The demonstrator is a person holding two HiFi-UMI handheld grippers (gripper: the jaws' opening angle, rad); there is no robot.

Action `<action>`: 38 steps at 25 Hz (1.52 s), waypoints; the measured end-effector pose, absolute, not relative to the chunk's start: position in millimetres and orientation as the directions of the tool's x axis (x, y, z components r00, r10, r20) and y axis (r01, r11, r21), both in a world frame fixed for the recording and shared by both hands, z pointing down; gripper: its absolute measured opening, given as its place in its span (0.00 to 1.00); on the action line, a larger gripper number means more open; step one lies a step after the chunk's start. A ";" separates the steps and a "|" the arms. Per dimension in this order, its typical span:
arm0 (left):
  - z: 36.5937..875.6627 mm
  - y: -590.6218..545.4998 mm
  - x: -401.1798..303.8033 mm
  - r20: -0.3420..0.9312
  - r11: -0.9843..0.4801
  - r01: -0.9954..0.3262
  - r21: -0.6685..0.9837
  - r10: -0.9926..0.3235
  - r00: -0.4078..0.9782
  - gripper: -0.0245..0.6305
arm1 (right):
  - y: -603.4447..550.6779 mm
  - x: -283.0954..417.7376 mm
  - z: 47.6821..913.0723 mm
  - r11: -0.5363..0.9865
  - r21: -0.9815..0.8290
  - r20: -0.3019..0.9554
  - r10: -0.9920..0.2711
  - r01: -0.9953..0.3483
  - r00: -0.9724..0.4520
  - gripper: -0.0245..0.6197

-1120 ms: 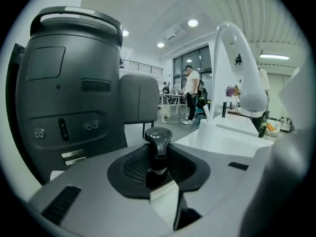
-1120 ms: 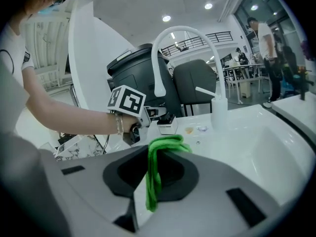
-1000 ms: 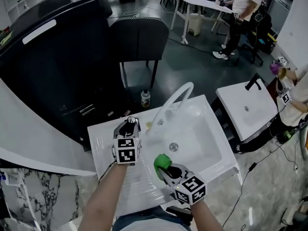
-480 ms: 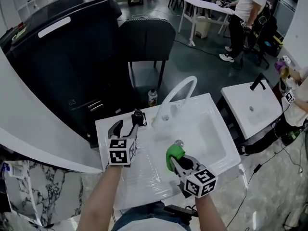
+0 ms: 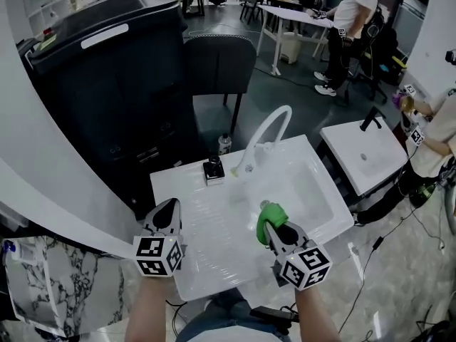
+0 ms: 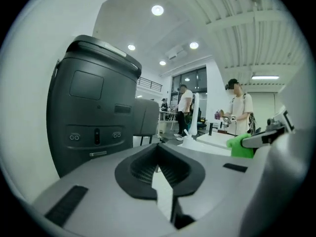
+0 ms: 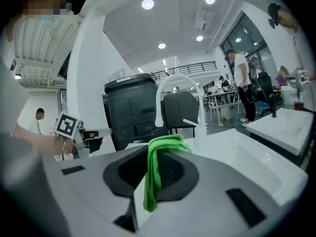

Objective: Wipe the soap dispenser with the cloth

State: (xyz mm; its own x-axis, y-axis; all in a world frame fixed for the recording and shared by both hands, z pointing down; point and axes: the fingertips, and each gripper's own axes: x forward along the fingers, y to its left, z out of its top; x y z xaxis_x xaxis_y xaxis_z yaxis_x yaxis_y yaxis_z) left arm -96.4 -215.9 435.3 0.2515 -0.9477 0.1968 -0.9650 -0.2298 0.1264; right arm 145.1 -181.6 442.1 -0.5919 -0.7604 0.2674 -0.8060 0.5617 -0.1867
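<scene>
The black soap dispenser [image 5: 213,169] stands alone on the white sink top [image 5: 187,234], just left of the arched white faucet [image 5: 267,135]. My left gripper [image 5: 167,207] hangs over the sink's near left corner, well short of the dispenser. Its jaws are shut with nothing between them [image 6: 159,161]. My right gripper [image 5: 275,229] is above the basin's near side, shut on a folded green cloth [image 5: 271,211]. The cloth [image 7: 159,158] droops over the closed jaws in the right gripper view. That cloth [image 6: 240,146] also shows at the right of the left gripper view.
A large black bin [image 5: 107,77] and a dark chair [image 5: 219,61] stand behind the sink, with a small bottle [image 5: 224,144] on the floor between. A second white sink [image 5: 360,152] is at the right. People stand by tables at the back.
My left gripper let go of the dispenser, opened, drew back to the sink's near left corner and shut empty. The right gripper with the cloth rose slightly.
</scene>
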 end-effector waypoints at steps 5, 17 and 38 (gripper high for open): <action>397.8 -175.2 -111.7 0.094 -0.245 -0.966 0.087 -0.963 0.253 0.06 | -156.7 136.6 423.7 0.544 -0.147 0.240 -0.790 -0.826 -0.564 0.11; 371.2 -111.3 -110.5 0.014 -0.268 -0.963 0.024 -0.963 0.268 0.06 | -120.9 117.4 381.0 0.522 0.060 0.174 -0.845 -0.851 -0.506 0.11; 341.2 -88.4 -49.9 -0.089 0.006 -0.999 -0.039 -0.996 -0.002 0.06 | -148.6 154.5 371.6 0.728 0.152 0.139 -0.686 -0.669 -0.715 0.11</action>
